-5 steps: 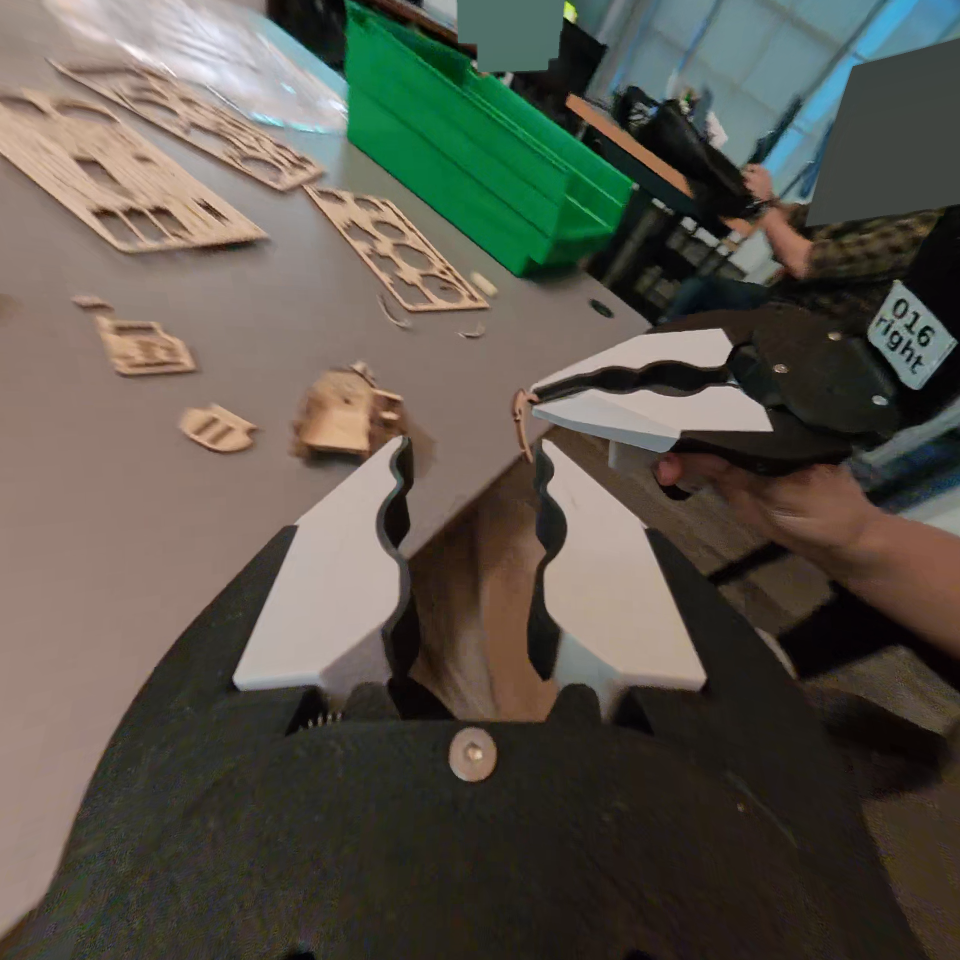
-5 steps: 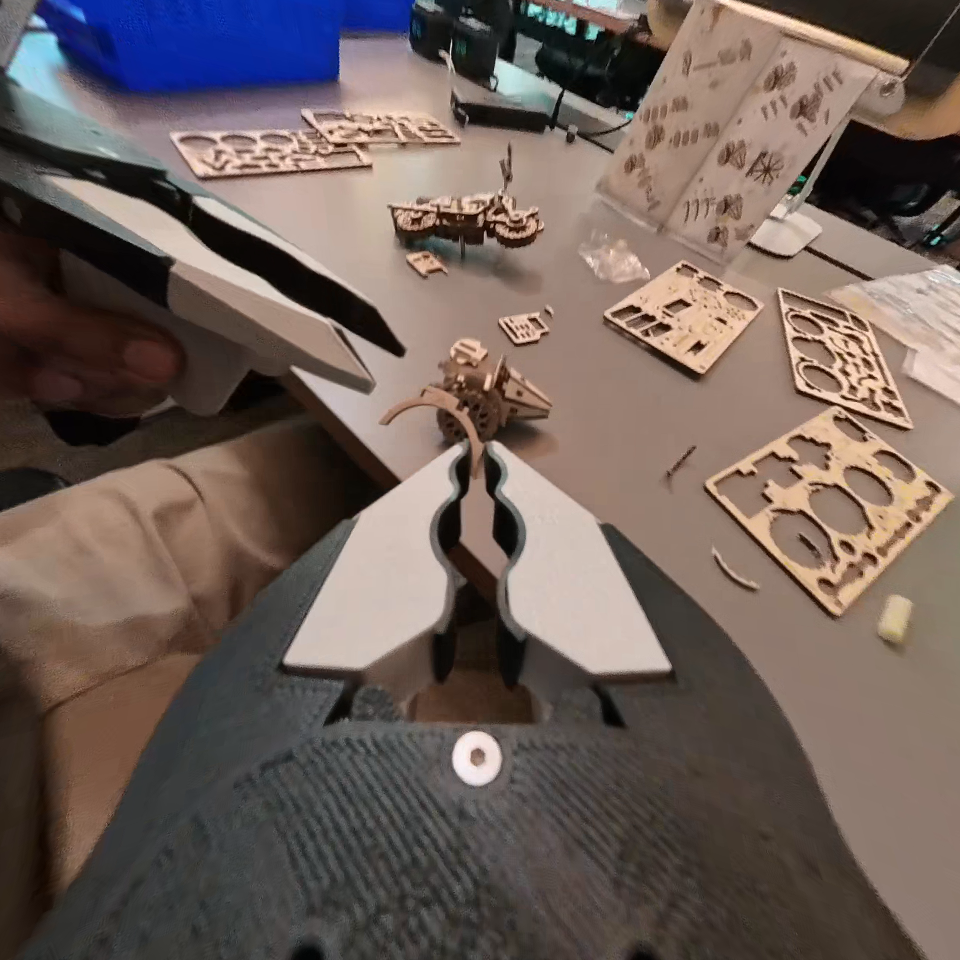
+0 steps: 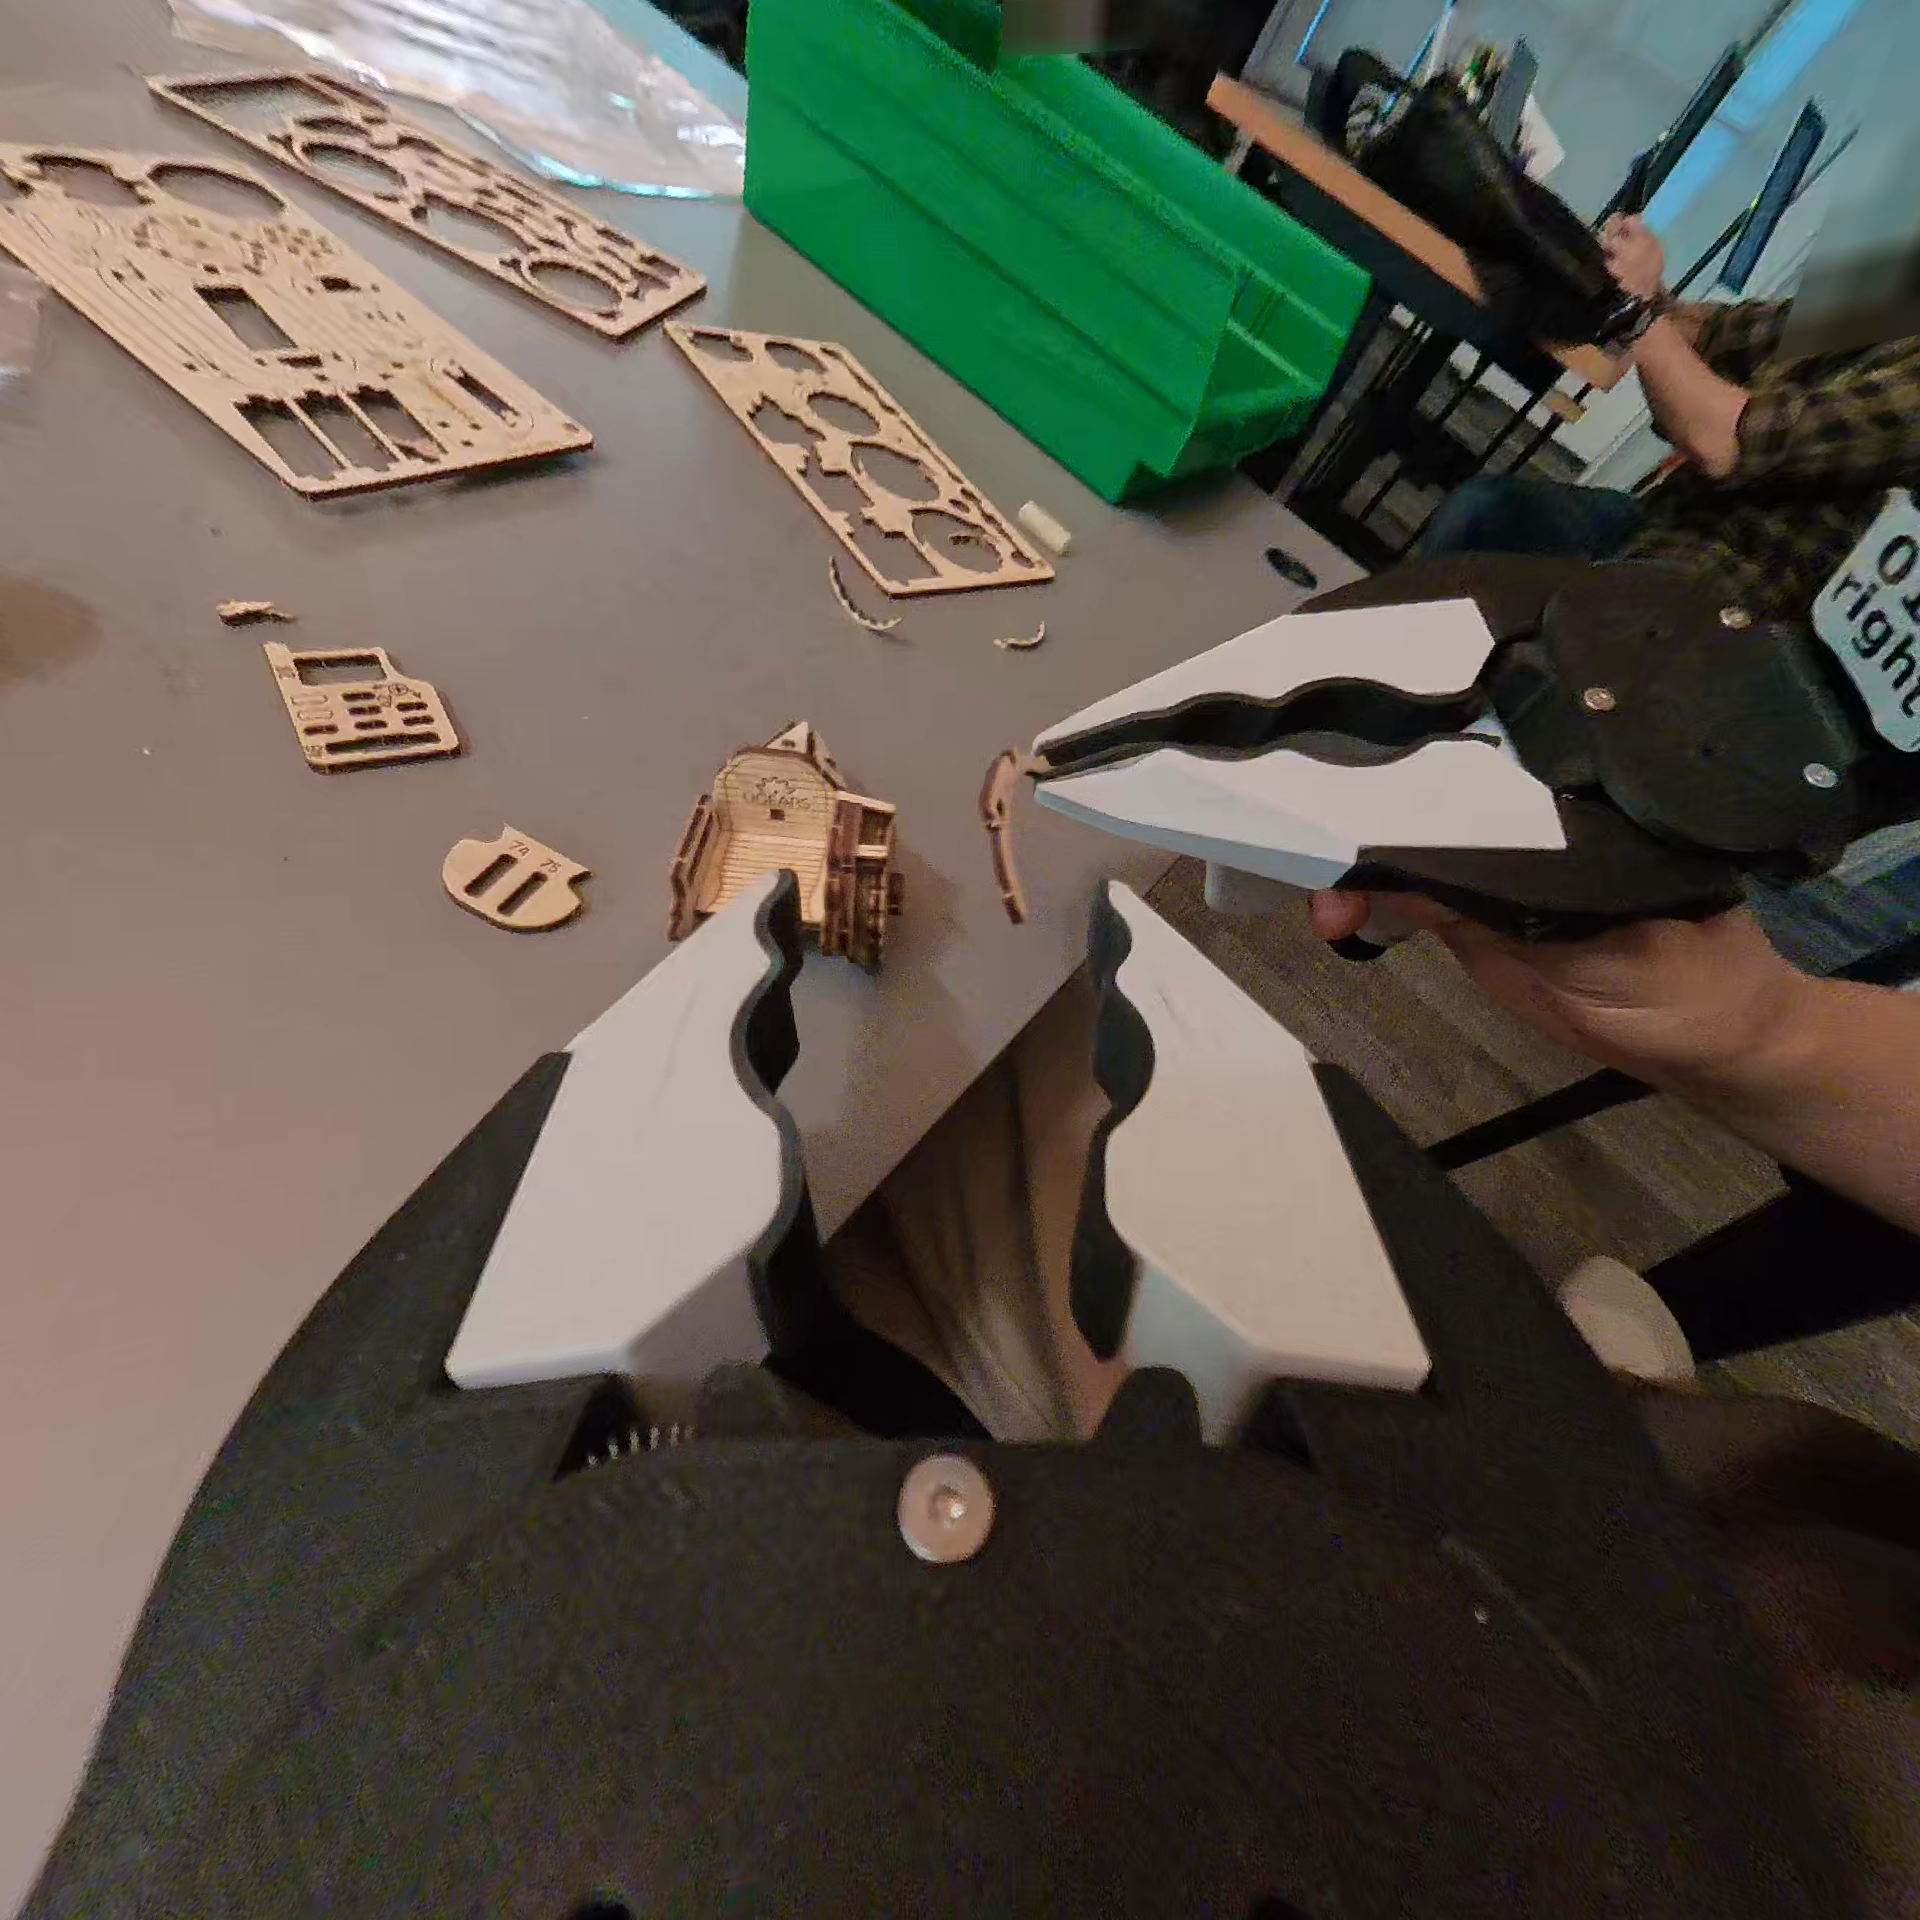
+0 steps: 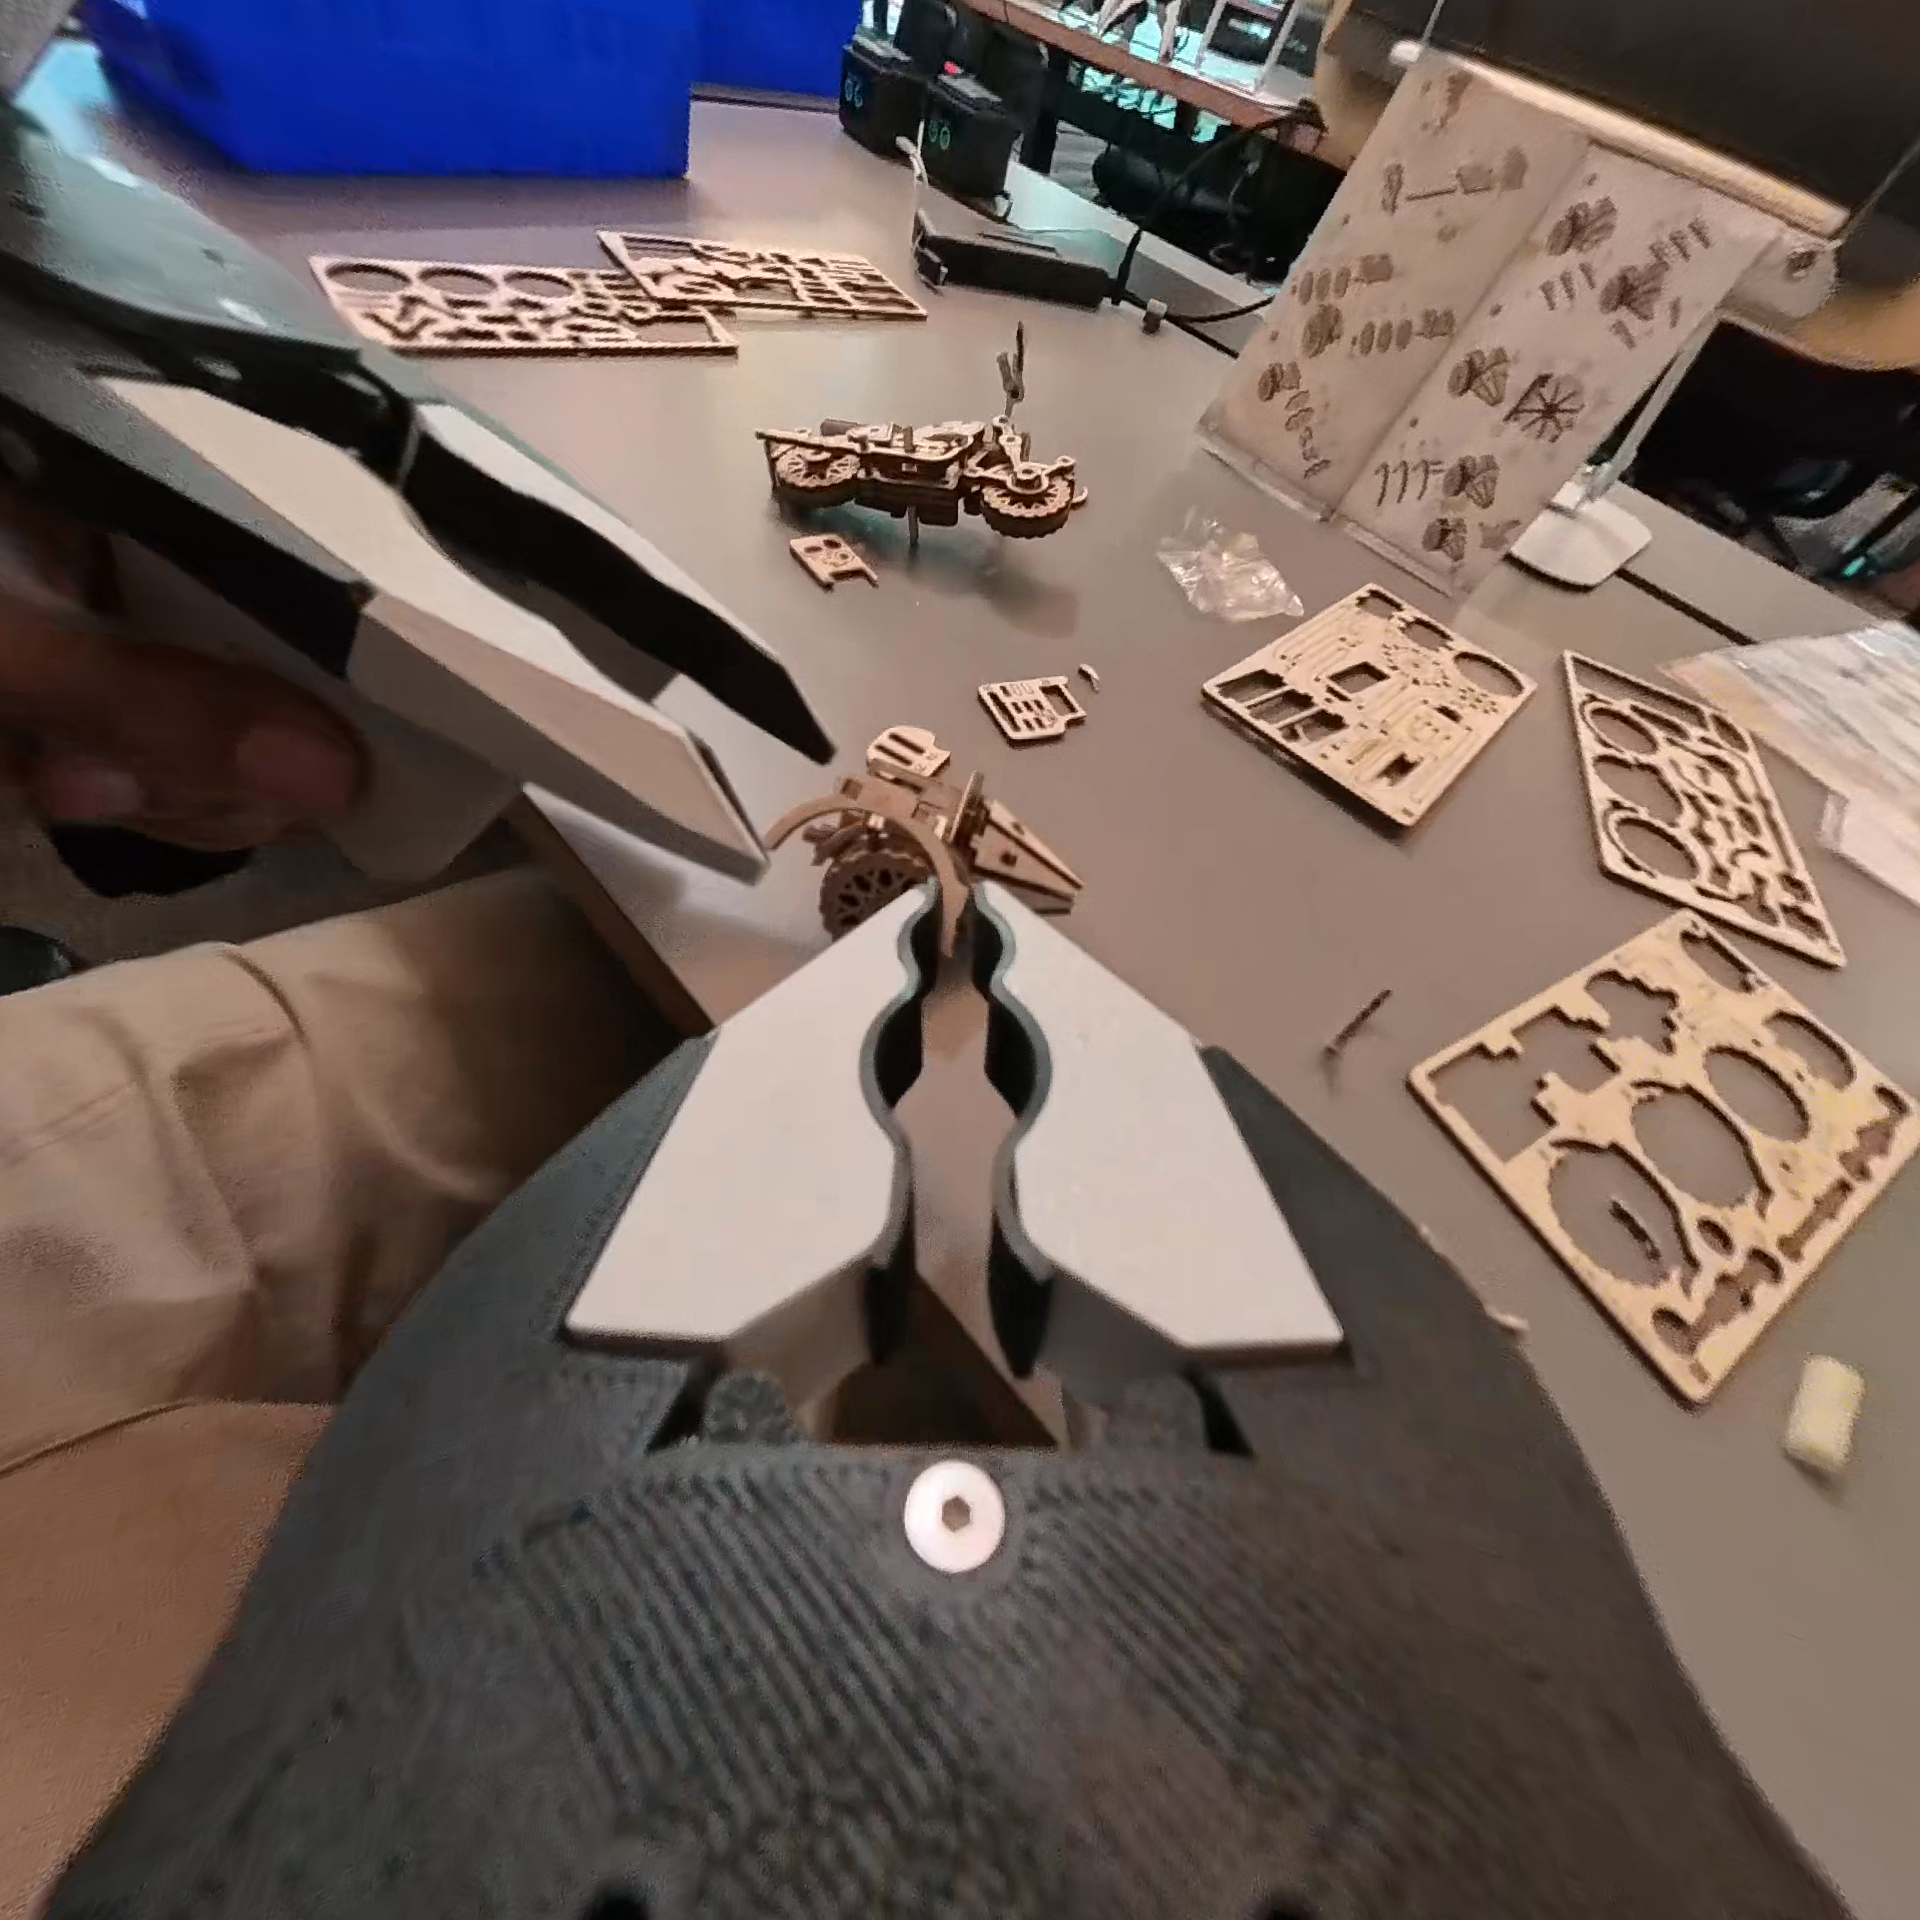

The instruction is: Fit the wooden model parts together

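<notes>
A small wooden sidecar model [image 3: 790, 842] stands near the table's front edge; it also shows in the right wrist view [image 4: 935, 842]. My right gripper [image 4: 951, 904] is shut on a thin curved wooden piece [image 4: 821, 816] and holds it just above and in front of the model. In the left wrist view the right gripper [image 3: 1039, 774] holds that piece [image 3: 1003, 842] to the right of the model. My left gripper [image 3: 945, 904] is open and empty, its left fingertip close in front of the model. It also shows in the right wrist view [image 4: 784, 810].
Punched-out wooden sheets [image 4: 1662, 1132] [image 3: 270, 312] and small loose parts [image 3: 358, 707] lie on the grey table [image 3: 260, 1039]. A finished wooden motorcycle [image 4: 925, 478], an instruction booklet [image 4: 1455, 343] and a blue bin [image 4: 416, 83] stand farther back. A green bin [image 3: 1039, 260] stands at the far edge. The grippers are tip to tip, or close to it.
Both grippers have shifted slightly toward the small model. The right gripper still holds the curved piece and the left stays open.
</notes>
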Demonstrator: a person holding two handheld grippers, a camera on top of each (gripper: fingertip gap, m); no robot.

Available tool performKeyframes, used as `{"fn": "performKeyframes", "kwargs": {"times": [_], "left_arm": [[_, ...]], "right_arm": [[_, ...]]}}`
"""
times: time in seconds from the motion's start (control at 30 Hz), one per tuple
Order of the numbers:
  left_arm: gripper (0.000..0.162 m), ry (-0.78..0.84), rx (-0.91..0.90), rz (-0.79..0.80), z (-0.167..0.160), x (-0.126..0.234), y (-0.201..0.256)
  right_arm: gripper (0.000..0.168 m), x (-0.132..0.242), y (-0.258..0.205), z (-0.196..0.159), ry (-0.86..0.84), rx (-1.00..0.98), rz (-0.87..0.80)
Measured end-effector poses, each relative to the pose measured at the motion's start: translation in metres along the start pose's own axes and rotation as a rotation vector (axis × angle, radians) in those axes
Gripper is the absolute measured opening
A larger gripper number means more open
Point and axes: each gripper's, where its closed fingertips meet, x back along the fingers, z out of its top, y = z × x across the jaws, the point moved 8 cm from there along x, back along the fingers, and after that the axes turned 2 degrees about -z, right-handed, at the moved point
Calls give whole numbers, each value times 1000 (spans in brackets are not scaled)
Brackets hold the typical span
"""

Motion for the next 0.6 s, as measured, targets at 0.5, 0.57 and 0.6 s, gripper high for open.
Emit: {"fn": "performKeyframes", "kwargs": {"times": [0.5,0.57,0.6], "left_arm": [[39,-51,81,-67,-5,-18,-17],[36,-49,79,-62,-5,-19,-18],[35,-48,79,-61,-5,-19,-19]], "right_arm": [[3,-20,5,-14,-8,56,25],[3,-21,5,-15,-5,64,26],[3,-21,5,-15,-5,72,27]]}}
